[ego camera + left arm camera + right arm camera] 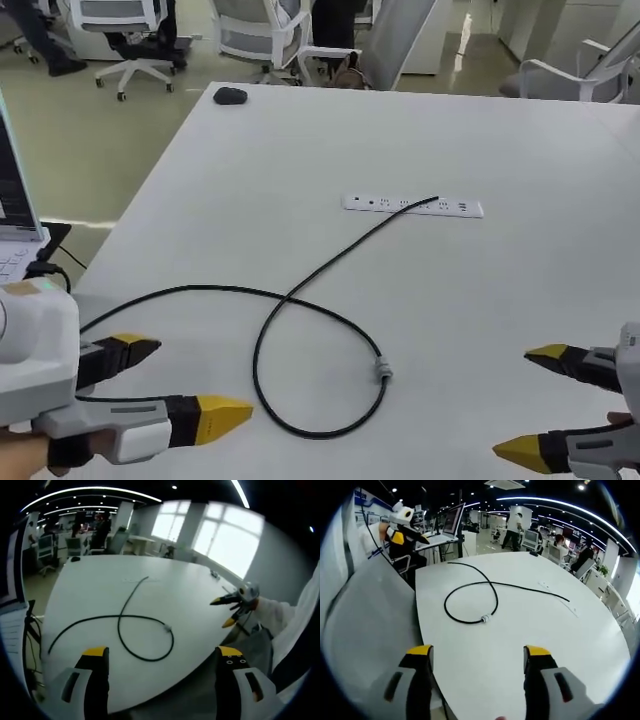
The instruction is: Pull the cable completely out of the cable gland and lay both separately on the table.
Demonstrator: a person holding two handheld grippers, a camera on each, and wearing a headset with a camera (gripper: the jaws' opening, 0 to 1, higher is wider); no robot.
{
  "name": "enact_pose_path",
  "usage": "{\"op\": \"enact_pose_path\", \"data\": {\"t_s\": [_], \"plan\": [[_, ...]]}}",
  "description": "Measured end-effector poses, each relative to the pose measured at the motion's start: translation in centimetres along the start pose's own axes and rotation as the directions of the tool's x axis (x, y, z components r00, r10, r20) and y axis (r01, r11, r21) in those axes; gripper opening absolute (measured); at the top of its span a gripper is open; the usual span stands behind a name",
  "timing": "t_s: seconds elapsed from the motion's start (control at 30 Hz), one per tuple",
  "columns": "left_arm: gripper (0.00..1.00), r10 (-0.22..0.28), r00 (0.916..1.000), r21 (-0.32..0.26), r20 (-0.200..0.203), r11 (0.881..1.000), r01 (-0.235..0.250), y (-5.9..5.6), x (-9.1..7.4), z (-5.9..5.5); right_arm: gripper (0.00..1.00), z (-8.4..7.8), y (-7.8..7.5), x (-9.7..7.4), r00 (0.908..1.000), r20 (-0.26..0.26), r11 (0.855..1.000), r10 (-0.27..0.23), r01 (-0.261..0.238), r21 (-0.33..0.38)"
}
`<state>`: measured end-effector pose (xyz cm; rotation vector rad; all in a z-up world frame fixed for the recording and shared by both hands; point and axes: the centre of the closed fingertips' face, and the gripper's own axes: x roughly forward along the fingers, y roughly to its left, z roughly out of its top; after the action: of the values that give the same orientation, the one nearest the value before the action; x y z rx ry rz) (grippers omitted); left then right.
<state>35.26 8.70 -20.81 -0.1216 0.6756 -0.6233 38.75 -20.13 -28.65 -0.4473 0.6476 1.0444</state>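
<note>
A big white table (500,300) takes up most of the head view. Beyond its far edge stand several office chairs (118,14) on a pale floor. A laptop (15,240) sits at the left edge, partly cut off by the frame.

The left gripper (195,380) hovers over the near left part of the table. Its yellow-tipped jaws are spread wide with nothing between them. The right gripper (515,402) hovers over the near right part, and its jaws are also apart and empty. Both are well clear of the cable and touch nothing on the table.

A long black cable (255,355) lies flat on the table between the two grippers. It comes in from the left edge near the laptop and curls into one wide loop in the near middle. It crosses over itself at the top of that loop, then runs away in a gentle curve. Its far end reaches a white power strip (412,206) that lies across the middle of the table.

A dark computer mouse (230,96) rests near the far left corner.

The small grey cable gland (383,372) sits on the right side of the loop with the cable passing through it.
</note>
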Motion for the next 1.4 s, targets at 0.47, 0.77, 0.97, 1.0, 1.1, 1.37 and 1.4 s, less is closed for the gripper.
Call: {"op": "enact_pose_path", "data": {"t_s": [0.47, 0.77, 0.97, 1.0, 1.1, 1.37, 1.4], "plan": [[0.86, 0.019, 0.9998, -0.045, 0.008, 0.999, -0.019, 0.1, -0.3, -1.0, 0.71, -1.2, -1.3, 3.8, 0.9881, -0.096, 0.987, 0.120, -0.129, -0.100], [0.86, 0.033, 0.9994, -0.077, 0.009, 0.997, -0.032, 0.1, -0.4, -1.8, 0.63, -1.6, -2.8, 5.8, 0.9756, -0.159, 0.967, 0.151, -0.180, -0.182], [0.85, 0.035, 0.9994, -0.091, 0.006, 0.995, -0.035, 0.1, -0.3, -2.1, 0.56, -1.7, -3.5, 7.1, 0.9627, -0.224, 0.930, 0.151, -0.216, -0.299], [0.85, 0.039, 0.9992, -0.092, 0.007, 0.995, -0.038, 0.1, -0.2, -2.1, 0.56, -1.7, -3.5, 7.2, 0.9607, -0.233, 0.924, 0.151, -0.221, -0.313], [0.80, 0.058, 0.9980, -0.106, 0.024, 0.993, -0.055, 0.4, 0.0, -2.0, 0.54, -2.1, -3.7, 8.1, 0.9510, -0.270, 0.896, 0.150, -0.247, -0.370], [0.78, 0.046, 0.9988, -0.125, 0.013, 0.991, -0.044, 0.2, 0.9, -2.4, 0.45, -1.9, -4.1, 9.4, 0.9304, -0.337, 0.800, 0.145, -0.310, -0.513], [0.78, 0.044, 0.9990, -0.126, 0.012, 0.991, -0.042, 0.2, 1.0, -2.5, 0.43, -1.7, -4.2, 9.5, 0.9314, -0.334, 0.799, 0.146, -0.309, -0.515]]}}
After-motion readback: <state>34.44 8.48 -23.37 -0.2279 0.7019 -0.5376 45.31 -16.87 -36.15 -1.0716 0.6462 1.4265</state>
